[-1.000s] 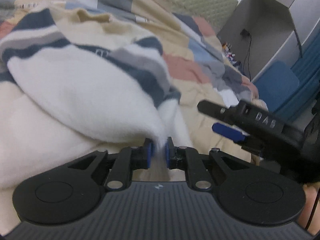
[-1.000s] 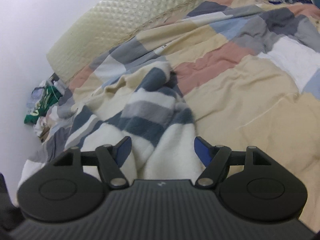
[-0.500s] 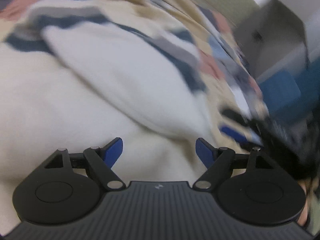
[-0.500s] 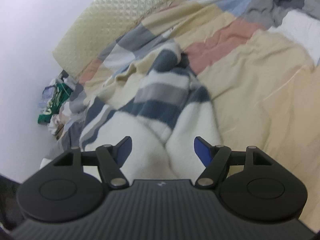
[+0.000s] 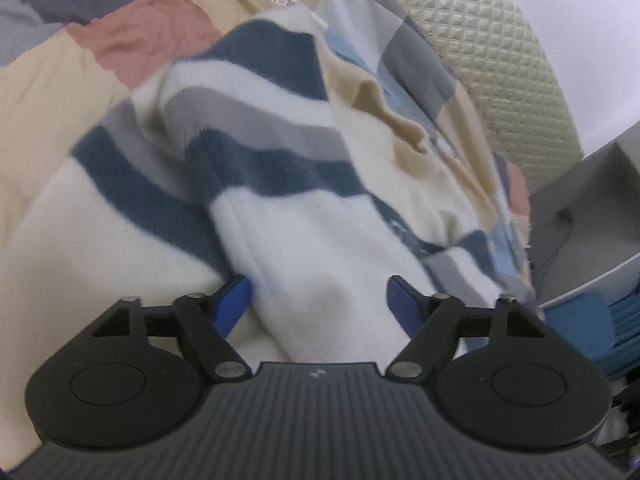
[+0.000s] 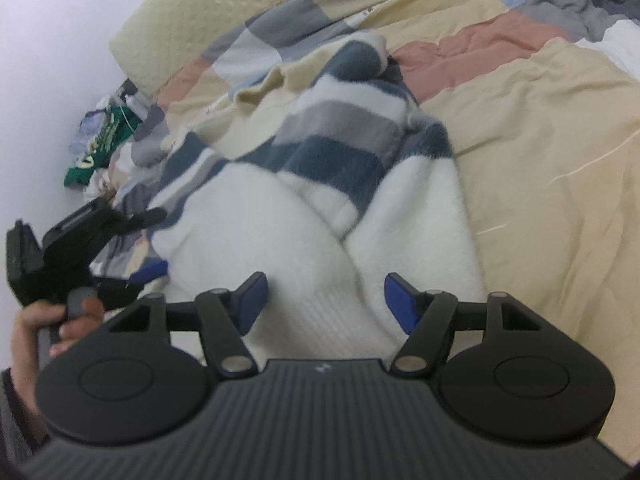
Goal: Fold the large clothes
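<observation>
A fluffy white sweater with navy and grey stripes and a cream collar (image 5: pixel 304 216) lies on the patchwork quilt, both sleeves folded in over its body. My left gripper (image 5: pixel 320 300) is open, its blue pads either side of the white lower part, holding nothing. My right gripper (image 6: pixel 324 296) is open over the white ribbed hem (image 6: pixel 328 312) of the sweater (image 6: pixel 320 184), empty. The left gripper also shows in the right wrist view (image 6: pixel 120 248), at the sweater's left edge, held by a hand.
The patchwork quilt (image 6: pixel 540 128) covers the bed, with a quilted cream headboard (image 6: pixel 208 12) behind. A pile of clothes and bags (image 6: pixel 104 140) lies by the wall at left. A grey cabinet (image 5: pixel 588 216) and blue items (image 5: pixel 600 328) stand beside the bed.
My left gripper let go of the white sleeve, opened and swung round to face the sweater's body. My right gripper stayed open and drew back slightly toward the hem.
</observation>
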A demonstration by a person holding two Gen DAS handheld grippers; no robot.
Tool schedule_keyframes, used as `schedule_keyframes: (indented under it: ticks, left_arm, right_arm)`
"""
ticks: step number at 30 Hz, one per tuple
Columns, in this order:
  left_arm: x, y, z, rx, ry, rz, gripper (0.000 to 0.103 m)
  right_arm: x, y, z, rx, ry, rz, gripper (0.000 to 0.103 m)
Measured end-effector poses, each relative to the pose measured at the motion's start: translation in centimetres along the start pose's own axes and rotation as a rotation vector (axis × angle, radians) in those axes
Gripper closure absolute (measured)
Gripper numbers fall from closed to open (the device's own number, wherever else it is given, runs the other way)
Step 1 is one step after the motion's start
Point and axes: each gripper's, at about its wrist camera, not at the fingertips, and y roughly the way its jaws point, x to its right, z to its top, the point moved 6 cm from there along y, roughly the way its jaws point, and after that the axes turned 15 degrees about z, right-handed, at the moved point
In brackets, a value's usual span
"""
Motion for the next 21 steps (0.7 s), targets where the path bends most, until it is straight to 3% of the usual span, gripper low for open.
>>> schedule_keyframes:
  ticks: [3,5,7,8,13,16,19,21]
  left_arm:
    - [-0.2,1.8,0.3,-0.001,-0.02,0.017,0.052]
    - [-0.3,2.3,0.8,0.009,-0.022,0.023,0.077]
    - [-0.3,2.5,1.1,0.015,-0.037,-0.005,0.083]
    - [-0.2,2.3,1.3,0.022,-0.046,-0.024,0.085]
    - [0.6,0.0,2.3,0.085,-0.023,-0.078,0.085]
    - [0.8,0.2,1.7,0.067,0.033,-0.022,0.085]
    - [0.1,1.6,0.6,0.01,0.074,0.073,0.085]
    - [-0.1,1.8,0.3,0.015,0.081,0.068,0.084]
  right_arm:
    - [-0.5,0.7,-0.2,-0.023,-0.022,0.011,0.051]
    - [-1.0,1.1,-0.4,-0.035,-0.062,0.007,0.06]
    - [-1.5,1.1,-0.3,-0.037,-0.098,0.001,0.076]
    - [-1.8,1.0,-0.1,-0.033,-0.107,0.002,0.09]
    - [-3.1,-0.2,1.1,0.047,-0.184,-0.028,0.093]
    - [-2.8,-0.1,1.2,0.048,-0.23,-0.077,0.093]
    - [-1.5,1.4,0.5,-0.011,-0.225,-0.114,0.092]
    - [-0.9,2.1,0.1,-0.033,-0.214,-0.123,0.092]
